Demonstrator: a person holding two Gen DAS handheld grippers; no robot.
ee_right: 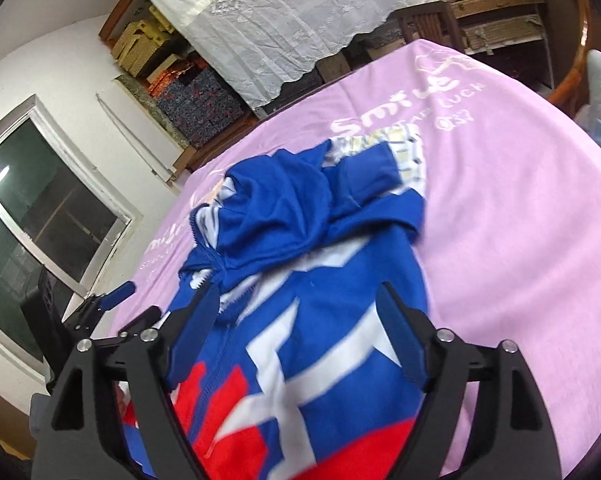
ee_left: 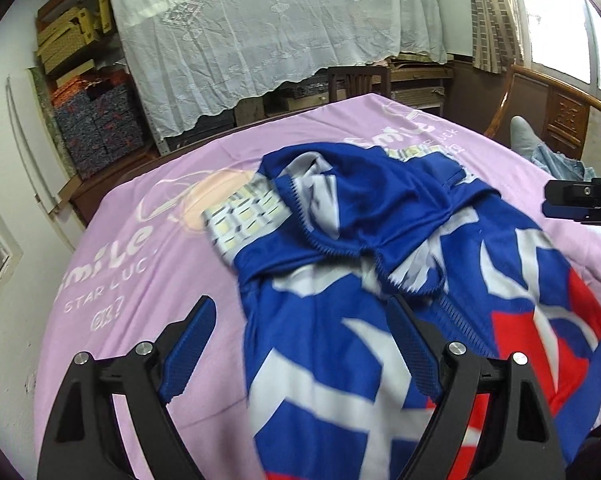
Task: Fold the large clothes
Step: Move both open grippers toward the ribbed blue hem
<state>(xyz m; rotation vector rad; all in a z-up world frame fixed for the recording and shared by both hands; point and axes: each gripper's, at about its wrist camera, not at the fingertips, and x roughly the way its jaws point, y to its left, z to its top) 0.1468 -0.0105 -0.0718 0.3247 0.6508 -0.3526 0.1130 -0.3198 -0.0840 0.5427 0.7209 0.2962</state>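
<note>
Table [ee_left: 148, 216] draped in pink cloth printed with white lettering. Blue, white and red zip jacket [ee_left: 340, 240] spread across that cloth, hood bunched at far end, red panels at near end; checked lining showing at far edge of jacket.

Left claw [ee_left: 300, 348]: jaws wide apart, nothing gripped. Left finger over bare pink cloth just beside jacket's edge, right finger over jacket near zip; contact with fabric not clear.

Right claw [ee_right: 296, 324]: jaws apart, nothing pinched; both fingers over jacket body, near end blurred.

Beyond jacket, past far table edge: white lace cloth [ee_left: 260, 32] hung over shelving, wooden chair [ee_left: 358, 80]. Left of jacket, by wall: stacked patterned boxes [ee_left: 96, 128]. Right of jacket: pale sock and denim leg of a person [ee_left: 536, 148].
</note>
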